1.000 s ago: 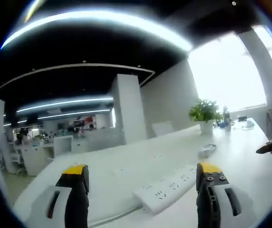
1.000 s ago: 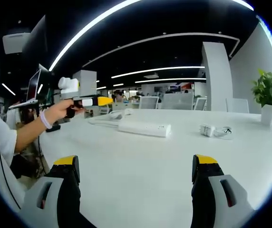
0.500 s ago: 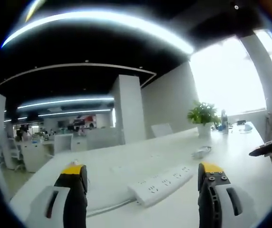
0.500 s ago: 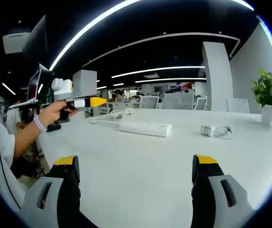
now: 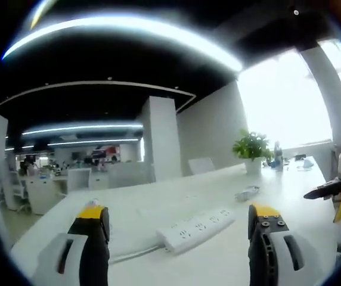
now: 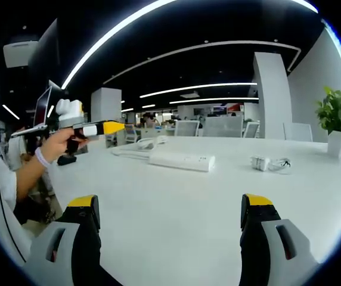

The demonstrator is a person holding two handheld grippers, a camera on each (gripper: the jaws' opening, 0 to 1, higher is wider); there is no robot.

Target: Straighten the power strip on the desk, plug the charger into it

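Strip [image 5: 193, 223] and charger [image 6: 270, 163] lie apart on the surface [image 6: 176, 208]. Left gripper [image 5: 174, 221] and right gripper [image 6: 169, 211] released (both empty).

A potted green plant [image 6: 336, 119] in a white pot stands near the far edge of my white bench [image 6: 176, 202], seen also in the left gripper view [image 5: 251, 149] against a bright window [image 5: 284, 98]. Long curved ceiling lights [image 6: 123, 30] cross the dark ceiling of an open office. A white square pillar [image 5: 160, 137] rises behind the bench, with rows of white desks [image 5: 45, 190] and chairs beyond. At my left, a dark monitor [image 6: 46, 107] stands at the bench's end
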